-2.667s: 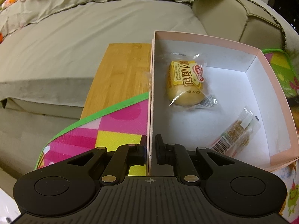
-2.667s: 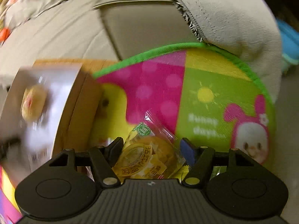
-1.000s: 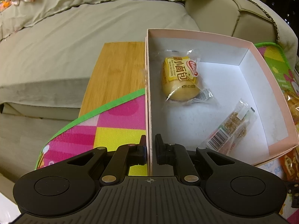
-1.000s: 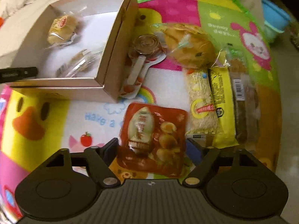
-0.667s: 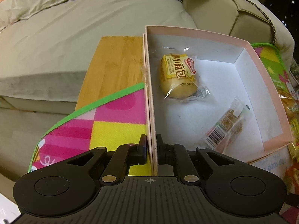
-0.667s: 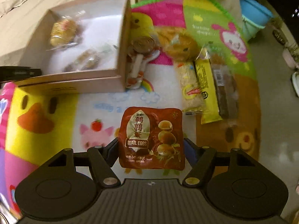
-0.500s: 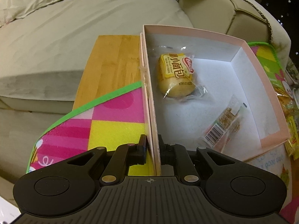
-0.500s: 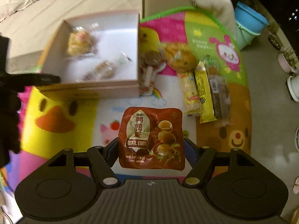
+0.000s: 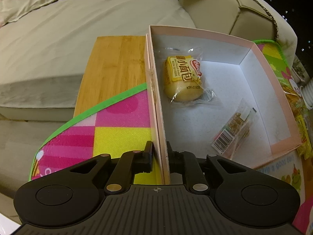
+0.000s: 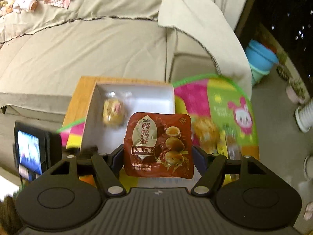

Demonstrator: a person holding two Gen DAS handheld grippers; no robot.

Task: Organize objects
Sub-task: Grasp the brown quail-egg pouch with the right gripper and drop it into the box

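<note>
The pink box (image 9: 254, 47) sits on the bright play mat (image 9: 121, 121) by the sofa, the left gripper (image 9: 159, 154) pinching its near-left wall. The right gripper (image 10: 158, 156) holds the quail egg packet (image 10: 158, 145) aloft near the box. It looks like mid-carry; next, lower it beside the bread roll (image 9: 183, 78) and snack bar (image 9: 232, 131).

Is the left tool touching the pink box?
Touching. In the left wrist view, the left tool pinches the pink box wall, one finger pressed against each side.
</note>
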